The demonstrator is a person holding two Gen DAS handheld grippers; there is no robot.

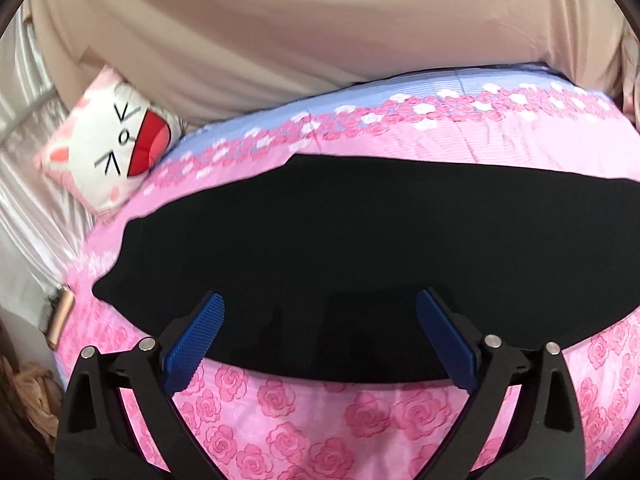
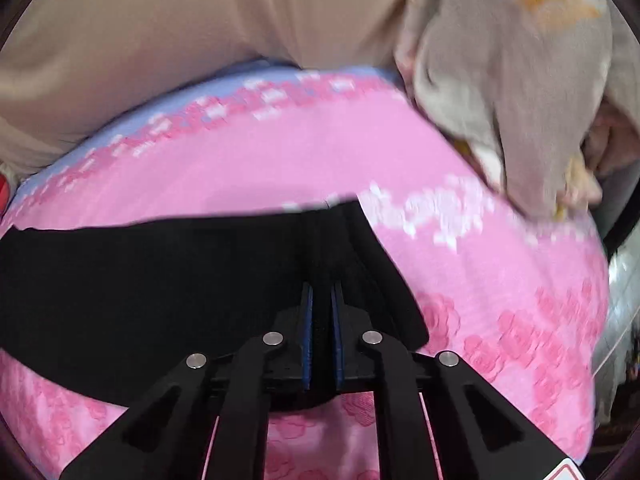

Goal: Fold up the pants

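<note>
Black pants (image 1: pixel 352 232) lie spread flat across a pink rose-print bedspread (image 1: pixel 304 416). My left gripper (image 1: pixel 320 300) is open, its blue pads (image 1: pixel 196 344) wide apart just above the pants' near edge, holding nothing. In the right wrist view the pants (image 2: pixel 160 288) stretch from the left to the middle. My right gripper (image 2: pixel 320 292) is shut on a raised fold of the black fabric near the pants' right end, pinched between the blue pads (image 2: pixel 307 332).
A white cat-face pillow (image 1: pixel 116 148) lies at the bed's far left. A beige curtain (image 1: pixel 320 32) hangs behind the bed. A grey-beige blanket (image 2: pixel 512 80) is heaped at the bed's far right. A small metallic object (image 1: pixel 60 316) sits at the left bed edge.
</note>
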